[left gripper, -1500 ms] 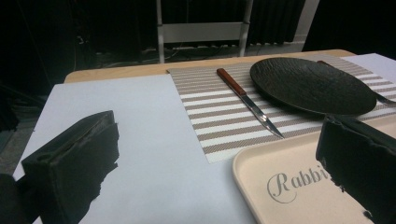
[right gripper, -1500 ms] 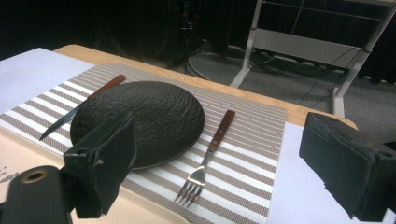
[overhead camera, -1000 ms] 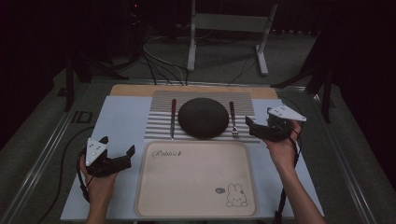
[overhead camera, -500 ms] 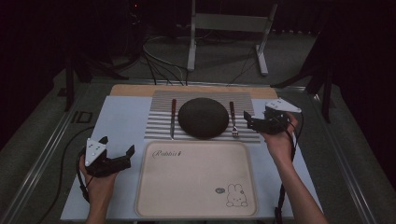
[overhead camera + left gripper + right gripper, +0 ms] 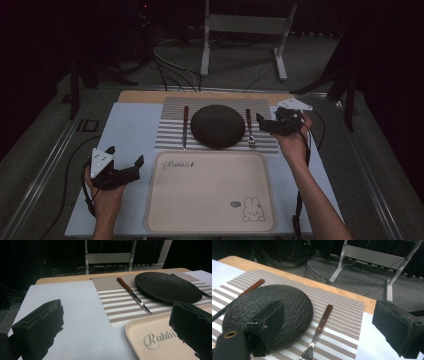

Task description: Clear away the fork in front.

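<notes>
A dark round plate (image 5: 218, 125) (image 5: 167, 286) (image 5: 265, 312) lies on a striped placemat (image 5: 170, 135). A knife (image 5: 185, 125) (image 5: 133, 295) with a brown handle lies left of it, and a fork (image 5: 248, 127) (image 5: 318, 330) with a brown handle lies to its right. My right gripper (image 5: 267, 125) (image 5: 332, 327) is open, held just right of the fork and pointing at it, with nothing between its fingers. My left gripper (image 5: 126, 167) (image 5: 117, 327) is open at the front left, beside the beige tray (image 5: 210, 192) (image 5: 155, 340), holding nothing.
The beige tray marked "Rabbit" with a rabbit drawing (image 5: 252, 209) sits on a pale blue mat (image 5: 127, 130) in front of the placemat. A metal stand (image 5: 245, 35) and cables (image 5: 170, 65) lie on the floor beyond the table's far wooden edge (image 5: 145, 96).
My right gripper has moved left and forward towards the fork, tilting down over the placemat's right edge. The left gripper has stayed in place.
</notes>
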